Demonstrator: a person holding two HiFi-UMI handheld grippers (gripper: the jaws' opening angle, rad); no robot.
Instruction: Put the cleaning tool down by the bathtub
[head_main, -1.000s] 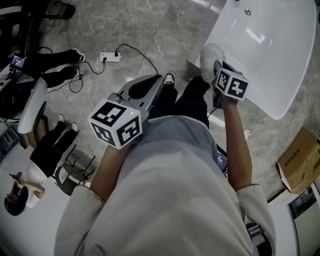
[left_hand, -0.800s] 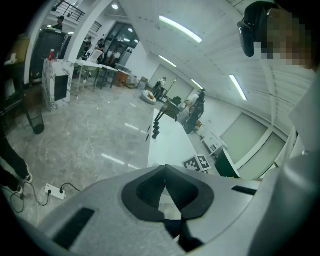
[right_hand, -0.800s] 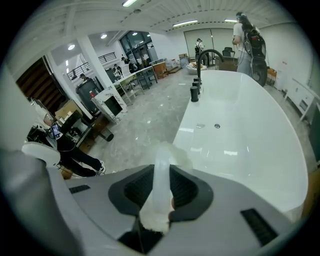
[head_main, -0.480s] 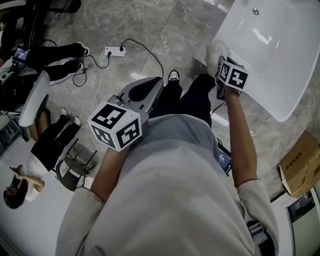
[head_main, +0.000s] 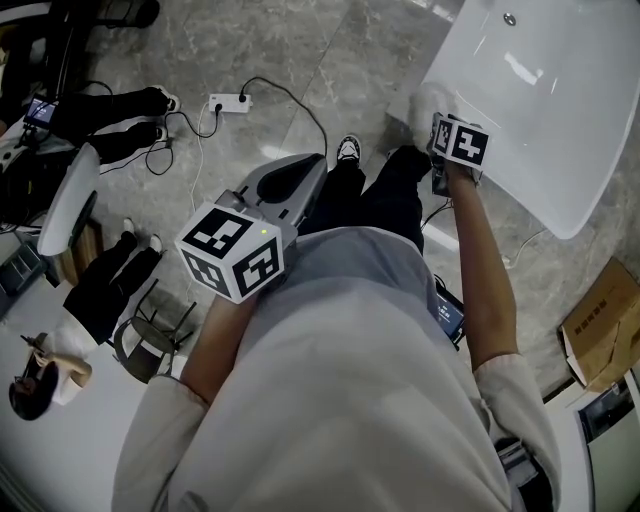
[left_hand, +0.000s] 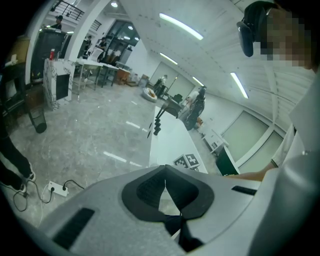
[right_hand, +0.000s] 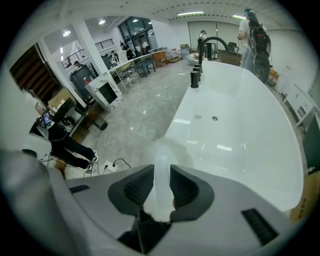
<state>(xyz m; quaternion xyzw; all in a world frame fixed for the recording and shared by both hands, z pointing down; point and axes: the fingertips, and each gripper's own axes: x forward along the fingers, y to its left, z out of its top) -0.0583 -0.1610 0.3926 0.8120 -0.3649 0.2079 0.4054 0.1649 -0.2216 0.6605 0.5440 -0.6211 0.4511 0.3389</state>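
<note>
The cleaning tool (head_main: 424, 103) is a white fluffy duster on a pale translucent handle (right_hand: 162, 176). My right gripper (head_main: 433, 125) is shut on that handle and points steeply down, right beside the near rim of the white bathtub (head_main: 545, 110). In the right gripper view the handle stands between the dark pads (right_hand: 140, 187), with the fluffy head just past the jaw tips and the bathtub (right_hand: 235, 140) stretching beyond. My left gripper (head_main: 293, 178) hangs in front of the person's body. Its jaws meet at the tips with nothing held (left_hand: 164, 169).
A white power strip (head_main: 222, 103) with black cables lies on the grey marble floor at the left. The person's shoe (head_main: 343, 151) stands near the tub. A cardboard box (head_main: 600, 320) sits at the right. A black tap (right_hand: 214, 42) rises at the tub's far end.
My right gripper has sunk a little with the cleaning tool, staying beside the tub's rim. The left gripper has kept its place.
</note>
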